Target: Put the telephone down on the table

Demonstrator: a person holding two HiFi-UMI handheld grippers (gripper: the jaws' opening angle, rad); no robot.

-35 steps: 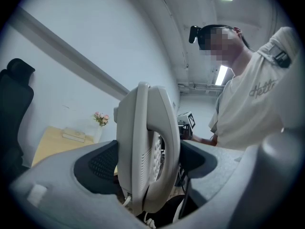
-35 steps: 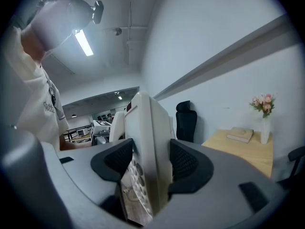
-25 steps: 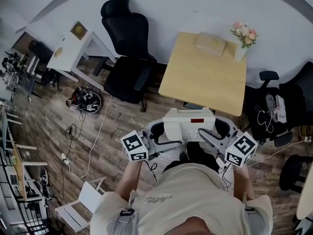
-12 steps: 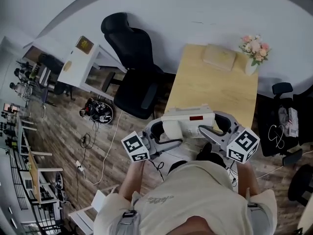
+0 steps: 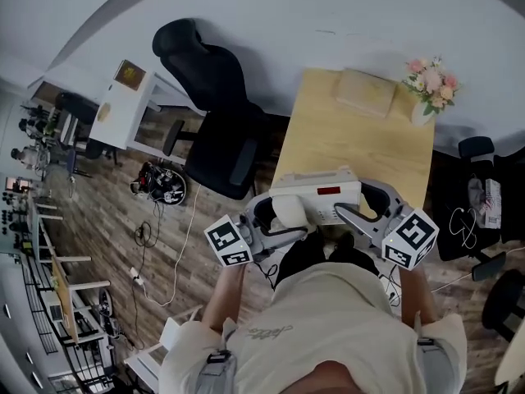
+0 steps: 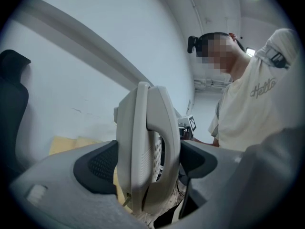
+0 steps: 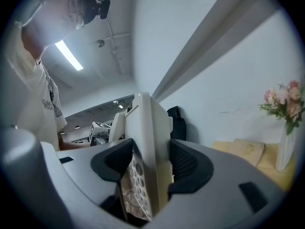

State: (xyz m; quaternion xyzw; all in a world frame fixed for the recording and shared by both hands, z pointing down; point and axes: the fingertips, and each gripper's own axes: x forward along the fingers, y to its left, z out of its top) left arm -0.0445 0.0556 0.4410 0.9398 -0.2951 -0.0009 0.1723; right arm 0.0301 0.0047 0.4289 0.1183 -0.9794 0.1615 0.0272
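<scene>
phone (image 5: 318,197): up in the air, one end in each tongs
left tongs (image 6: 147,161): shut tight on the handset end
right tongs (image 7: 145,163): shut tight on the button end
how: lower both together, keep it flat, let go once it sits on the table (image 5: 353,146) just ahead
around: box (image 5: 365,93) and flowers (image 5: 430,79) far ahead, chair (image 5: 215,125) ahead-left
in the way: nothing, I think

Left gripper (image 6: 148,162) and right gripper (image 7: 145,163) held forward, apparently level, jaws clamping the telephone (image 5: 320,199).
</scene>
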